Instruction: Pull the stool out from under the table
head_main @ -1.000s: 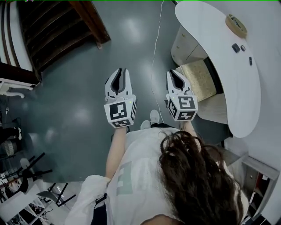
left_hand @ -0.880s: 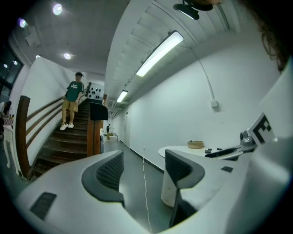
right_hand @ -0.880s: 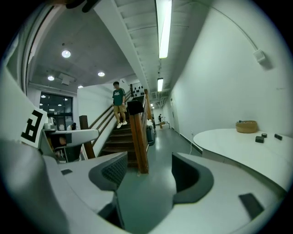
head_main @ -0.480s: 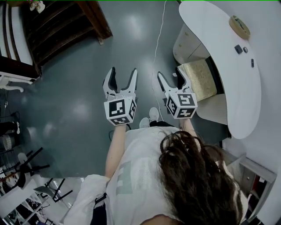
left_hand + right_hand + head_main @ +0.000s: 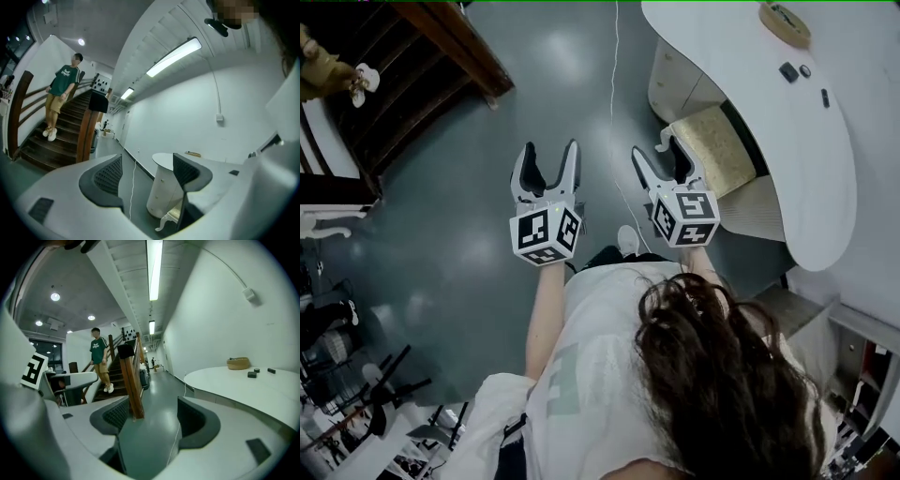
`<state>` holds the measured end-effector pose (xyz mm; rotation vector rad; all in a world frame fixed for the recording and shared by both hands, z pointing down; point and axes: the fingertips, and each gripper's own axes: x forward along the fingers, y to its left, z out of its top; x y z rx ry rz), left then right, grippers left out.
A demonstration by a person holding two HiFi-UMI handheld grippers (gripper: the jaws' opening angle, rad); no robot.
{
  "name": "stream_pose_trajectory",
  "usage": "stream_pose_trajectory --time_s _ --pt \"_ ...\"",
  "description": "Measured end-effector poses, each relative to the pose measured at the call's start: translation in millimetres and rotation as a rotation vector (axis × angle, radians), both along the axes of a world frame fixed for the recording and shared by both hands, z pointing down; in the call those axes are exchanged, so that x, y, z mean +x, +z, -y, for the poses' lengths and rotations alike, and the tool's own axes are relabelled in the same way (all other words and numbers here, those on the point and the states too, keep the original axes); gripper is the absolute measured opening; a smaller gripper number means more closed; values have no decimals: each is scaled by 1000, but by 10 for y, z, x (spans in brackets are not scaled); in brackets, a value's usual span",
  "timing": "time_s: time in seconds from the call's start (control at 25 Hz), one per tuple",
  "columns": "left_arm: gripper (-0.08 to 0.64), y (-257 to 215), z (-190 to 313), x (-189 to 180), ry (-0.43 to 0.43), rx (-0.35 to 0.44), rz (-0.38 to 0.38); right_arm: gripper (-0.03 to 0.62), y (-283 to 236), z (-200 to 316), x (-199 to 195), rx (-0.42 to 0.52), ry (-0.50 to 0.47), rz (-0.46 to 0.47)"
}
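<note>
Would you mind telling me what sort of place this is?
Probably an office or studio lobby: a wooden staircase, a curved white table with a stool tucked under it, and a glossy grey floor.

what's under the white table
A stool with a beige cushion sits partly tucked under the table, beside a white drawer unit. The tabletop covers the stool's far side, so its legs there can't be seen.

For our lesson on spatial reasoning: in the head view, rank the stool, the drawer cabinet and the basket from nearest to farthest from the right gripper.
1. Stool, just right of the right gripper, under the table.
2. Drawer cabinet, ahead, under the table's end.
3. Basket, far right on the tabletop.
</note>
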<state>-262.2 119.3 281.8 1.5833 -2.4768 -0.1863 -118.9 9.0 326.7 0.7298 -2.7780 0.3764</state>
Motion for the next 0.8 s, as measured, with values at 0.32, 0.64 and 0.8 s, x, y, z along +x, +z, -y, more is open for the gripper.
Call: stream_pose_trajectory --time_s 0.32,0.64,0.8 --pt "314 133 1041 406 255 11 3 318 149 641 626 20 238 -42" --pt "314 96 2223 878 573 36 31 318 150 1148 1427 5 618 -67" --pt "314 72 2677 1248 797 39 40 318 136 1210 1748 0 836 -79"
